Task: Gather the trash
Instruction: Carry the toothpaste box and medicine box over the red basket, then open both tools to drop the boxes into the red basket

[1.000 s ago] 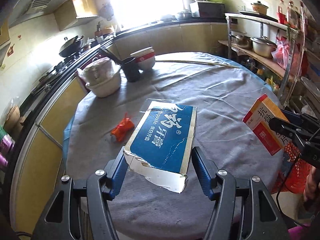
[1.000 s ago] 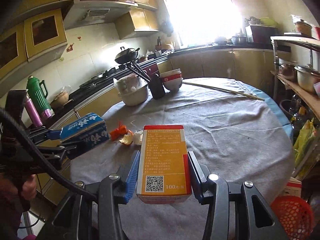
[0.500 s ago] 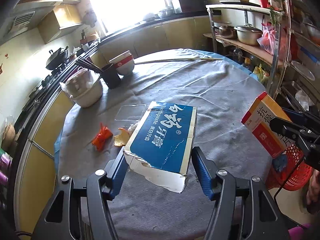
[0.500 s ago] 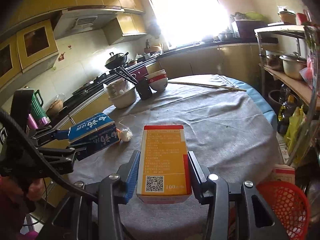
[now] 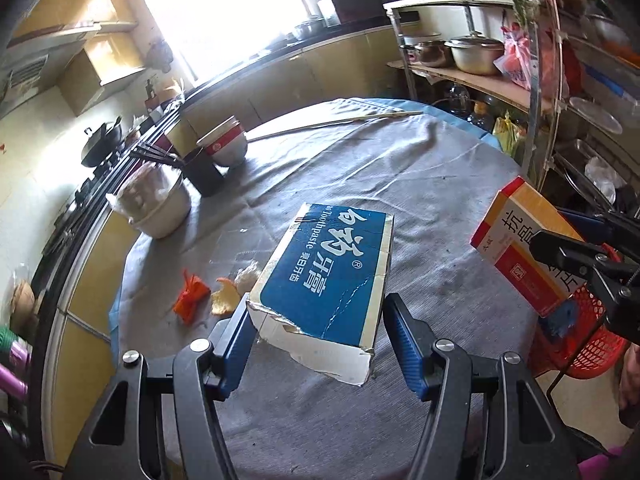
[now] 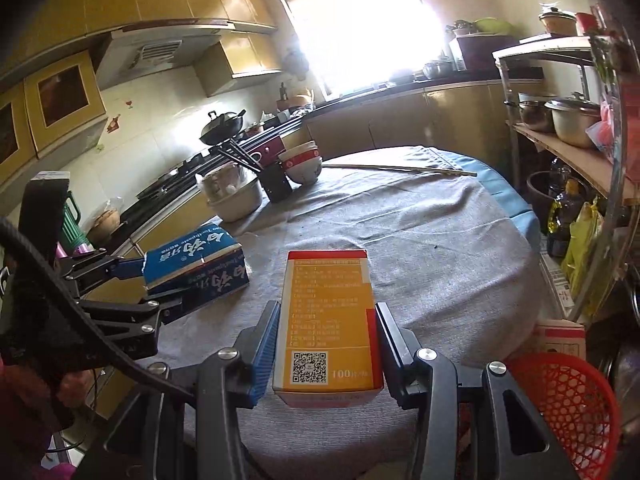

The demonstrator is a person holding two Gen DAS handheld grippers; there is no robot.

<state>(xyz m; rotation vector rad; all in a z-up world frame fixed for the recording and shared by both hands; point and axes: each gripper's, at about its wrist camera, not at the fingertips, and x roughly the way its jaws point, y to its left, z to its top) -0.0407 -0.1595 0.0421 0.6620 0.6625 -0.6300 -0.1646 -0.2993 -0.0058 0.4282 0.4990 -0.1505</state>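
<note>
My left gripper [image 5: 320,332] is shut on a torn blue toothpaste box [image 5: 326,268] and holds it above the round table; the box also shows in the right wrist view [image 6: 196,264]. My right gripper [image 6: 326,344] is shut on an orange and red medicine box [image 6: 328,320], held over the table's near edge; it also shows in the left wrist view [image 5: 524,248]. A red mesh basket [image 6: 560,404] stands on the floor at the lower right, and shows in the left wrist view [image 5: 588,336]. A red wrapper [image 5: 190,294], orange peel [image 5: 224,300] and white scrap [image 5: 246,278] lie on the table.
The grey-clothed round table [image 5: 420,200] carries a covered basin [image 5: 156,208], a black chopstick cup [image 5: 204,172], stacked bowls [image 5: 224,144] and a long stick [image 5: 336,122]. A shelf rack with pots [image 5: 472,56] stands to the right. A small carton [image 6: 560,334] sits behind the basket.
Both grippers, still holding their boxes, have drawn back and to the right from the table; the red basket has come more into view beside the right gripper.
</note>
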